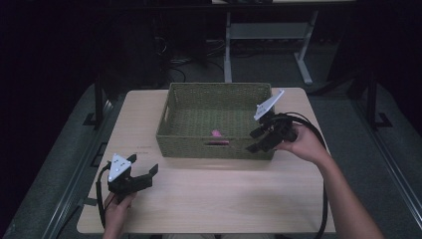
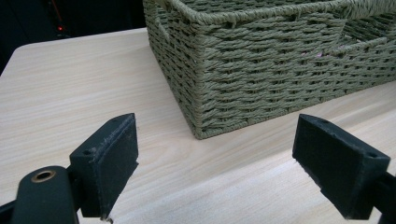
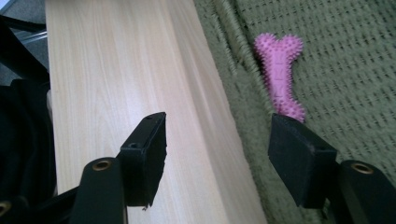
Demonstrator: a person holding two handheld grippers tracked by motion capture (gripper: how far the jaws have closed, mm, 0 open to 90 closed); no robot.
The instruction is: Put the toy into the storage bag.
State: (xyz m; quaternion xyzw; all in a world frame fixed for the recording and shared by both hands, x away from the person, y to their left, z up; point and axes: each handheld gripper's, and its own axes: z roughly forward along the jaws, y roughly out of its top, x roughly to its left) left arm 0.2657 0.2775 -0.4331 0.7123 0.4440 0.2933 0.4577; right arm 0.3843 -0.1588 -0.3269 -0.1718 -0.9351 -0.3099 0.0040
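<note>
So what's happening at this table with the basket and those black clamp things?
A person holds a hand-held gripper in each hand at a wooden table. The right hand-held gripper hangs at the near right corner of a green woven basket, its jaws open with nothing between them. A pink spiky bone-shaped toy lies on the basket's floor. The left hand-held gripper sits open over the table's near left part, apart from the basket.

room: dim | floor (image 1: pixel 259 64): grey | white-legged desk (image 1: pixel 268 35) behind | table (image 1: pixel 209 199): light wood
</note>
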